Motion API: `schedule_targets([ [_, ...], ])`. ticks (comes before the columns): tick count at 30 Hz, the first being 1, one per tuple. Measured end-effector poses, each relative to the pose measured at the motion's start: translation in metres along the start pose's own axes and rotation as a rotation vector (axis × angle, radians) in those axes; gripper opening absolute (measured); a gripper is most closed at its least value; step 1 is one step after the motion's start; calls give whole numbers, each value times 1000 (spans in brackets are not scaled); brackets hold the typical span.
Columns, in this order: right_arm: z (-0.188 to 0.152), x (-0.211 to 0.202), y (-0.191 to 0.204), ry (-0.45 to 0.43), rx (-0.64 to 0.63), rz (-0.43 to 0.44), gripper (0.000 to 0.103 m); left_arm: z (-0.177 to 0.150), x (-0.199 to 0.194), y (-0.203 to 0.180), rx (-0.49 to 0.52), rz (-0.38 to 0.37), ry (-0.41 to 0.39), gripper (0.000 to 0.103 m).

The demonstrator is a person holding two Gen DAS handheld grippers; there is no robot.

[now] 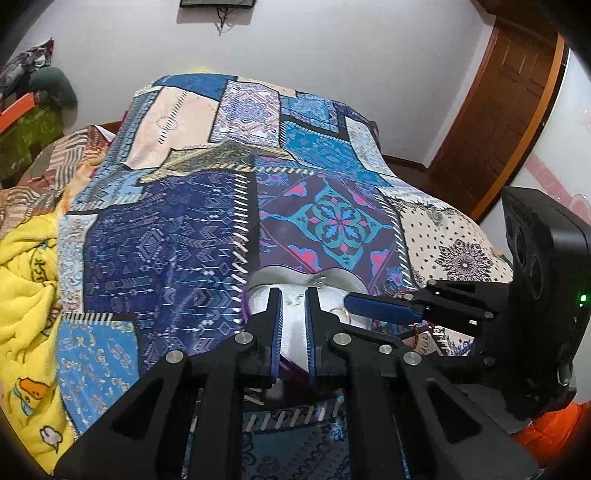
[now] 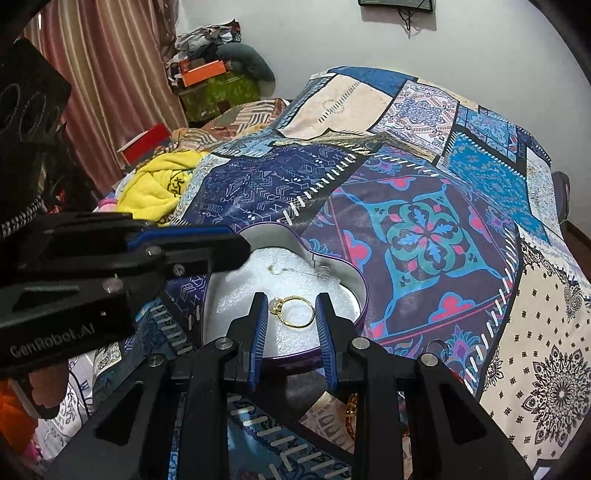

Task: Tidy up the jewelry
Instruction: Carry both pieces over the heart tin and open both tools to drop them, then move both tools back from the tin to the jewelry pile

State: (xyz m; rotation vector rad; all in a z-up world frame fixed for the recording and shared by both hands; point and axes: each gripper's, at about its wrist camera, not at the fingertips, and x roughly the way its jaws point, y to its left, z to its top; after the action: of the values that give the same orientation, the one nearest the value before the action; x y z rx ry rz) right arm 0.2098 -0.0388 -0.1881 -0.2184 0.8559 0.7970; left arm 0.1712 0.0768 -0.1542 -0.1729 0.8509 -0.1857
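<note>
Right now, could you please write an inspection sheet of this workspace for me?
Surface: patchwork bedspread, wrinkled.
Job's things: heart-shaped box, open, white foam inside; gold ring lying on the foam; thin chain behind it.
Clutter: yellow blanket; piled boxes.
Grippers: right gripper jaws open either side of the ring; left gripper jaws apart over the box.
Cables: wire hanging on the wall.
Surroundings: curtain; wooden door.

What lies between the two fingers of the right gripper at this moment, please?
In the right wrist view, a gold ring lies on the white foam lining of the purple heart-shaped box, between the open right gripper fingers.
</note>
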Motion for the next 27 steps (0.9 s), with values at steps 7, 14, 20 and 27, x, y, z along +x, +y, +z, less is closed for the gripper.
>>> schedule_targets([
  [7,4,-13,-2,-18,26,5,29,0,-14,1,-8,40,-22,13],
  [14,7,-40,-6,-79,52,-28,29,2,-31,-9,4,65,-56,24],
  [20,5,-66,-16,-127,91,-70,29,4,-45,-24,24,82,-84,29],
  [27,-4,-91,-39,-161,147,-115,29,3,-50,-45,52,81,-85,31],
])
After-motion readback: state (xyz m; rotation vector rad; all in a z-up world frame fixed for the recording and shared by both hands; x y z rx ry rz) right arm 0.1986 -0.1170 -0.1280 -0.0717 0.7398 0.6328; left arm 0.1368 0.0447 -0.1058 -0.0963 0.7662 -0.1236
